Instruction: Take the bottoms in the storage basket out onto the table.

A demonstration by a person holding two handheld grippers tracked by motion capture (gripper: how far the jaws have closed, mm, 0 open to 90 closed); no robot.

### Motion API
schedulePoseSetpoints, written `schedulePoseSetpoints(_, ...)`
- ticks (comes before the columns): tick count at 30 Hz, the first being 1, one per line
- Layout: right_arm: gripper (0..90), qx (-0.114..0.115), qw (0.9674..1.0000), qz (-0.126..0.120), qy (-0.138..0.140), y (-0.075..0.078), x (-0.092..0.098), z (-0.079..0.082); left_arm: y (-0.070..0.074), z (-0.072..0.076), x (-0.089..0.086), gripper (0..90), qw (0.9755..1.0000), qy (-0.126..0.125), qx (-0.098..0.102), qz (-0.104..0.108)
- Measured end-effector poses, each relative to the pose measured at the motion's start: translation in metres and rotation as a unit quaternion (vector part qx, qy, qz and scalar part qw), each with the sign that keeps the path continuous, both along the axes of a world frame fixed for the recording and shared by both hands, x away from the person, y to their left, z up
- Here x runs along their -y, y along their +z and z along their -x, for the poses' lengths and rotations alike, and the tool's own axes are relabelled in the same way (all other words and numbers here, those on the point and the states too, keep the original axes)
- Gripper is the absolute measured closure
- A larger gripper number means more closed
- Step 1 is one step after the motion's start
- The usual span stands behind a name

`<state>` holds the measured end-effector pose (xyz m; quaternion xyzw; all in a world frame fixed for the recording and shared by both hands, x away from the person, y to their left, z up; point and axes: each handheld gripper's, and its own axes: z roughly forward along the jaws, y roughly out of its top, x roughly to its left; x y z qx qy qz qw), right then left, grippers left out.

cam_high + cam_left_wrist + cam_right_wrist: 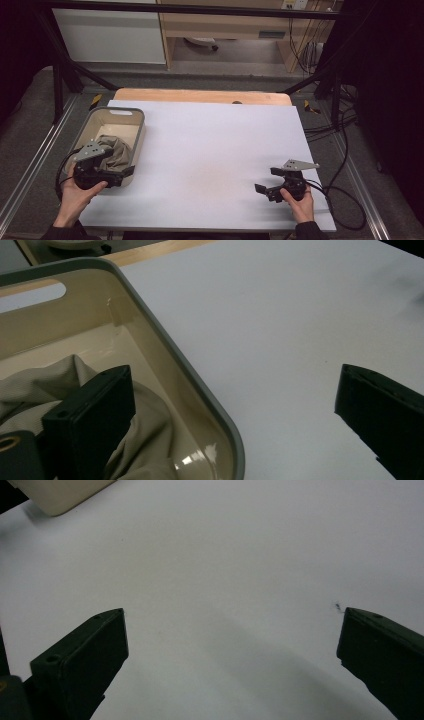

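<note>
**Two grippers spread wide, one cloth in one bin**

While I hold a gripper in each hand at the near edge of the table [210, 150], I count two grippers, one bin and one cloth. Nearest to me on the right, my right gripper [272, 186] hovers low over bare white tabletop, jaws spread wide with nothing between them. On the left, my left gripper [117, 172] sits at the bin's near corner, jaws just as wide apart and holding nothing. A little farther out lies the beige bin [142, 122] with its grey rim, standing on the table's left side, and the crumpled greyish-tan cloth [117, 150] is heaped inside its near half.

From the left gripper view, one jaw hangs inside the bin over the cloth [150, 440] while the other hangs outside over the table, so the jaws straddle the bin's wall [190, 385]; the high view cannot settle that. That view also shows the slot handle in the far wall. From the right gripper view, a corner of the bin [60, 495] lies far off, well apart from that gripper's jaws.
</note>
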<state>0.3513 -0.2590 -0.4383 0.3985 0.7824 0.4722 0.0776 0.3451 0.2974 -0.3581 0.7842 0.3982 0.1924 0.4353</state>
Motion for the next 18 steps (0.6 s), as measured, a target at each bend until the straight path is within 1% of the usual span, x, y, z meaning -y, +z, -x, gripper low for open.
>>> schedulePoseSetpoints(7,0.5,0.0,1.0,0.0,-0.001,0.0,0.0,0.0,0.003,-0.007,-0.01,2.7,0.9998,0.014,-0.006,-0.008)
schedulePoseSetpoints(11,0.6,0.0,1.0,0.001,-0.001,0.0,0.0,0.0,0.005,-0.011,-0.018,2.6,0.9994,0.027,-0.009,-0.018)
schedulePoseSetpoints(13,0.5,0.0,1.0,0.001,-0.001,0.0,0.0,0.0,0.005,-0.014,-0.022,2.6,0.9992,0.032,-0.012,-0.019)
schedulePoseSetpoints(18,0.6,-0.001,1.0,0.002,0.0,0.0,0.0,0.0,0.009,-0.02,-0.03,2.8,0.9982,0.044,-0.018,-0.036)
